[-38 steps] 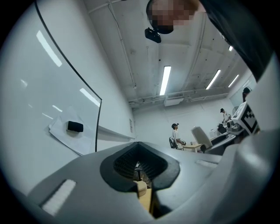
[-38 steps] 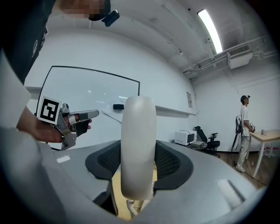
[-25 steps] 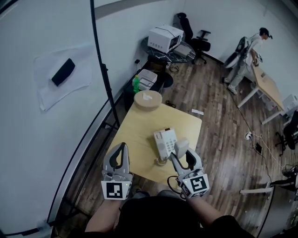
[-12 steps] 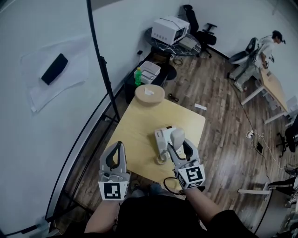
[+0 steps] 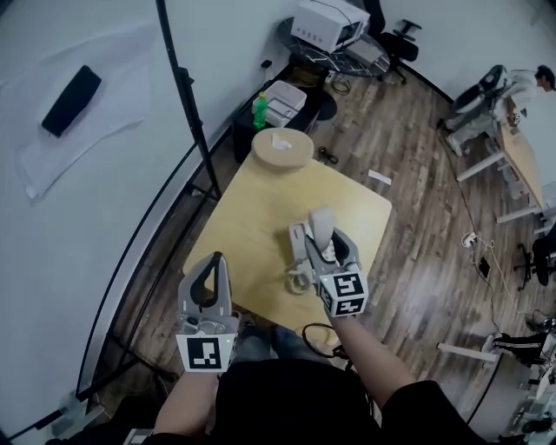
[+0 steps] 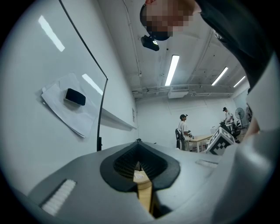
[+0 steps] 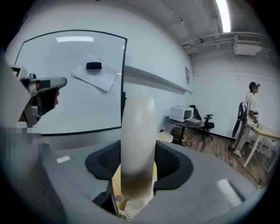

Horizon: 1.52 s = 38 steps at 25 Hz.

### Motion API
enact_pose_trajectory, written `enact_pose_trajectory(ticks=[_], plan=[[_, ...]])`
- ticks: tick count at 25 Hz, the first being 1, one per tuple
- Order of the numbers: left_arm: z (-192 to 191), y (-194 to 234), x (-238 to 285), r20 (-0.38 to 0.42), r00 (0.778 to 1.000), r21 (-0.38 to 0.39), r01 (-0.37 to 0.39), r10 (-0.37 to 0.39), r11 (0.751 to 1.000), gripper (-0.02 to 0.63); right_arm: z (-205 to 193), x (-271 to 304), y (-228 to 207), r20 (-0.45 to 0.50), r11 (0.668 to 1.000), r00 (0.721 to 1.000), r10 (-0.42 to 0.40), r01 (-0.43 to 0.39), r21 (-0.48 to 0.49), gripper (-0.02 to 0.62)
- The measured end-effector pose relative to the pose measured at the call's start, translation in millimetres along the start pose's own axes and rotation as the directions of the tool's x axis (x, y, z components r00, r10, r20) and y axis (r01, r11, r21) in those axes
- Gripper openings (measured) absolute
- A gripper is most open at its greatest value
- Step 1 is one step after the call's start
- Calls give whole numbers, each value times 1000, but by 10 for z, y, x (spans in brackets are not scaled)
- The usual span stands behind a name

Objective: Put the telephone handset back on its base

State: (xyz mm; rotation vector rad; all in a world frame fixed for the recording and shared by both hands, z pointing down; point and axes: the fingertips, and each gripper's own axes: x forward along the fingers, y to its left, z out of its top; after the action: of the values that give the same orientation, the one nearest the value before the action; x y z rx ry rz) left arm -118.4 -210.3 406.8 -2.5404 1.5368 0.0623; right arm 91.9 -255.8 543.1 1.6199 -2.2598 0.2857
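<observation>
The white telephone base (image 5: 298,245) lies near the front of the yellow table (image 5: 252,209), with its coiled cord (image 5: 297,282) at the near end. My right gripper (image 5: 323,246) is shut on the white handset (image 5: 322,222) and holds it upright just over the base's right side. In the right gripper view the handset (image 7: 138,140) stands between the jaws of the right gripper (image 7: 138,151), and a bit of the base (image 7: 131,209) shows below it. My left gripper (image 5: 215,261) hangs shut and holds nothing off the table's front left corner; in the left gripper view the left gripper (image 6: 138,142) has its tips together.
A round tan disc (image 5: 281,148) rests on the table's far end. A black stand pole (image 5: 187,113) rises at the left of the table. Behind are a green bottle (image 5: 259,110), a white box (image 5: 328,22), office chairs and a person (image 5: 521,87) by another table.
My right gripper has carried the handset forward and to the left, from beside the base's right edge to over the base. The left gripper has barely moved.
</observation>
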Motion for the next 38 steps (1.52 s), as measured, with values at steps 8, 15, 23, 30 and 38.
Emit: enact_pose_trajectory(ticks=[8, 15, 23, 30, 38], plan=[[-198, -48, 53, -13, 1000, -18, -5, 5, 1000, 0, -690, 513, -36, -160, 997, 987, -14, 26, 74, 227], [-297, -29, 34, -26, 1000, -18, -8, 8, 1000, 0, -1150, 774, -87, -264, 992, 965, -16, 47, 113, 227], [-409, -35, -23, -45, 999, -32, -9, 7, 999, 0, -1453, 838, -35, -365, 991, 931, -27, 71, 109, 227], [-370, -31, 4, -29, 1000, -34, -4, 3, 999, 0, -1707, 788, -28, -457, 985, 889, -36, 108, 132, 227], [-403, -60, -60, -41, 999, -42, -4, 2, 999, 0, -1990, 743, 61, -549, 982, 835, -28, 125, 141, 227]])
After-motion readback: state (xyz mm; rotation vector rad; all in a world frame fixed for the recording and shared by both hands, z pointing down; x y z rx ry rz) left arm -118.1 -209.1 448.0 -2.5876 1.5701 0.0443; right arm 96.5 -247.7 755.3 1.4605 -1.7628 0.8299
